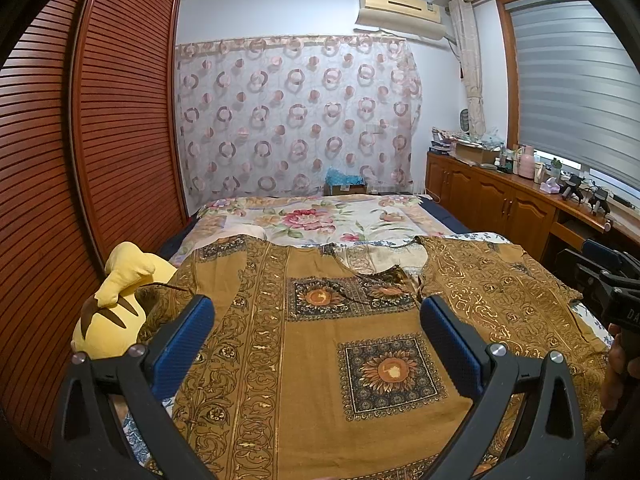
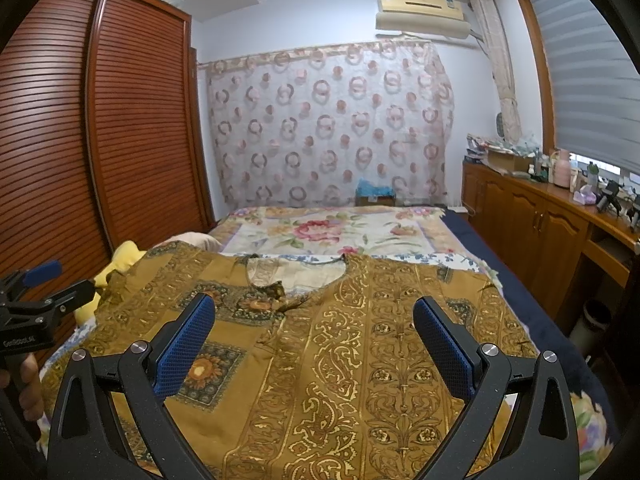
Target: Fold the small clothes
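This is a bedroom in a home. Beyond the fingers a bed point(image 1: 320, 216) with a flowered cover stands, to their left a louvered wooden wardrobe point(image 1: 120, 112), to their right low cabinets point(image 2: 520, 216) under a window; an air conditioner point(image 1: 400, 12) hangs above.

The shirt's point(image 1: 332, 360) hem runs off the bottom edge in both views. Beside the shirt, a yellow plush toy point(image 1: 116, 304) lies partly under its sleeve. Small items on the cabinet point(image 2: 532, 216) are too small to identify.
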`<state>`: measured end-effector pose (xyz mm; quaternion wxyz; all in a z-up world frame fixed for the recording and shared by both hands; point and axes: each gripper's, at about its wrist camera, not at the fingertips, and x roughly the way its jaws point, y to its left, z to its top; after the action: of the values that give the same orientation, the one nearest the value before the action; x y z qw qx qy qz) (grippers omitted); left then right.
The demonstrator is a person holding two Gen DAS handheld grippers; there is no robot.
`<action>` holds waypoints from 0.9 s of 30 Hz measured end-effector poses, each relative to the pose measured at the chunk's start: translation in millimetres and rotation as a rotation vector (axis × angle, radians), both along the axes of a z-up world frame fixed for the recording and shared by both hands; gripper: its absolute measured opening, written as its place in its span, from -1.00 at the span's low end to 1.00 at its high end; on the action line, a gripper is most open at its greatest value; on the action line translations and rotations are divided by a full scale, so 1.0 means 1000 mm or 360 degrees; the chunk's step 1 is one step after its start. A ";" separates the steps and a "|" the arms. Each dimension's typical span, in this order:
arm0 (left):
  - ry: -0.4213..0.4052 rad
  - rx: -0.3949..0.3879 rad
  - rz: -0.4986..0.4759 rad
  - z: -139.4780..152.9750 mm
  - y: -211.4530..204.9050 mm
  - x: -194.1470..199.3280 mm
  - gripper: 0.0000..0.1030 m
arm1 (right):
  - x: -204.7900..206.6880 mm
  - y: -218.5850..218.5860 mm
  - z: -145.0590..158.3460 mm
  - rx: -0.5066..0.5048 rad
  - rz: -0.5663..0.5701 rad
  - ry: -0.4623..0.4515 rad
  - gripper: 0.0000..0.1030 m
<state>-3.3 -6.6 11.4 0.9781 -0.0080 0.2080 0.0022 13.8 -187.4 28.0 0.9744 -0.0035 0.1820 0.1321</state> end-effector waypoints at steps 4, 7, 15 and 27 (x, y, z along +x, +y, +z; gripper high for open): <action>-0.0004 -0.0002 -0.0001 0.003 -0.001 0.000 1.00 | 0.000 0.000 0.000 0.0000 0.0000 0.0000 0.98; -0.0006 -0.0005 0.0000 0.006 -0.001 0.001 1.00 | 0.000 0.000 0.000 -0.0002 -0.0001 0.0000 0.98; -0.0005 0.0000 0.0003 0.008 0.005 -0.002 1.00 | 0.000 -0.001 0.000 -0.0004 -0.0004 -0.0001 0.98; -0.0006 0.0001 0.0003 0.004 0.004 -0.003 1.00 | -0.001 -0.001 0.001 -0.0005 -0.0003 -0.0001 0.98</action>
<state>-6.0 -2.5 15.4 0.9785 -0.0079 0.2060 0.0032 13.2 -187.9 28.8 0.9746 -0.0049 0.1818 0.1308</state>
